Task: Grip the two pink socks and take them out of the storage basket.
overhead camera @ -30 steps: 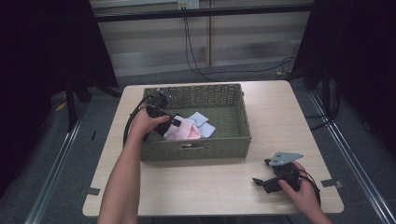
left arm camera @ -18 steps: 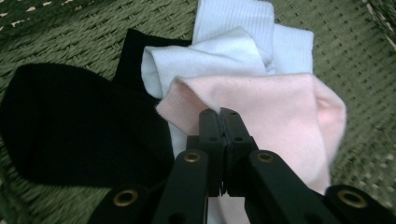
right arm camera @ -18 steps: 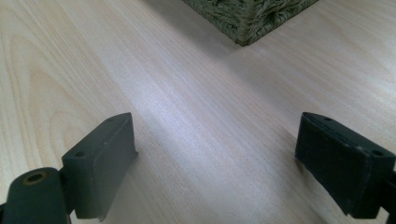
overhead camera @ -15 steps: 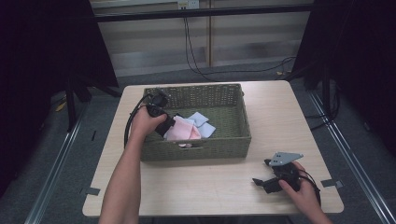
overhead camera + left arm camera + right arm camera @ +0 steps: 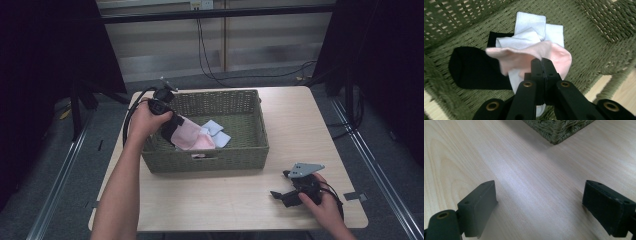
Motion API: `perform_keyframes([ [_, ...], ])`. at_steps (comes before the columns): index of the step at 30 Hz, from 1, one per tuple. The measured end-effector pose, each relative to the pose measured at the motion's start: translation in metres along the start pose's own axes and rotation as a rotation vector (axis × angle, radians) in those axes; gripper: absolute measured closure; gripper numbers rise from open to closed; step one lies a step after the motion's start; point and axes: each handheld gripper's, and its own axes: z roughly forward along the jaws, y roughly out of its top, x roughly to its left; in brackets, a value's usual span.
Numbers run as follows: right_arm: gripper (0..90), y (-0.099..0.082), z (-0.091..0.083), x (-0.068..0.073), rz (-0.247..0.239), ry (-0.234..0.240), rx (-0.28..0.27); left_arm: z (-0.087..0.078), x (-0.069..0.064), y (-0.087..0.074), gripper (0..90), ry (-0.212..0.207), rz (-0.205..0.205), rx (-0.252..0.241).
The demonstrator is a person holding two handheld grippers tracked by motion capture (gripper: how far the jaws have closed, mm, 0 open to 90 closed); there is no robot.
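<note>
You have bare table [image 5: 220, 200] from 4 to 8 o'clock of the woven basket [image 5: 255, 150], whose walls hem the socks [image 5: 529, 40], while its right half at 3 o'clock lies free.

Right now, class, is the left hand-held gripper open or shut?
Shut. In the left gripper view the left hand-held gripper has its jaws pressed together on the pink sock, pinching its fabric above the wicker basket.

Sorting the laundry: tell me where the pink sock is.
High view: the pink sock hangs over the basket's left half, pinched by the left gripper, above the white socks.
</note>
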Motion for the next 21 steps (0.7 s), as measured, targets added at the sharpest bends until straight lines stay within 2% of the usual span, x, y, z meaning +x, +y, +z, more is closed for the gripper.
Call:
perform_keyframes([
  [2,11.4,0.000,0.000,0.000,0.000,0.000,0.000,-0.005,-0.002,0.001,89.6,0.006,0.007,0.000],
  [4,11.3,0.000,0.000,0.000,-0.002,0.000,-0.001,-0.011,-0.004,0.002,89.6,-0.002,-0.008,-0.008],
  [7,11.4,0.000,0.000,0.000,-0.003,-0.001,-0.001,-0.016,-0.005,0.002,89.6,-0.003,-0.006,-0.009],
  [16,11.3,0.000,0.000,0.000,-0.002,0.000,0.000,-0.049,-0.016,0.001,89.6,-0.004,0.025,-0.040],
  [21,11.3,0.000,0.000,0.000,-0.002,0.000,-0.001,-0.062,-0.023,0.001,89.6,-0.008,0.043,-0.036],
])
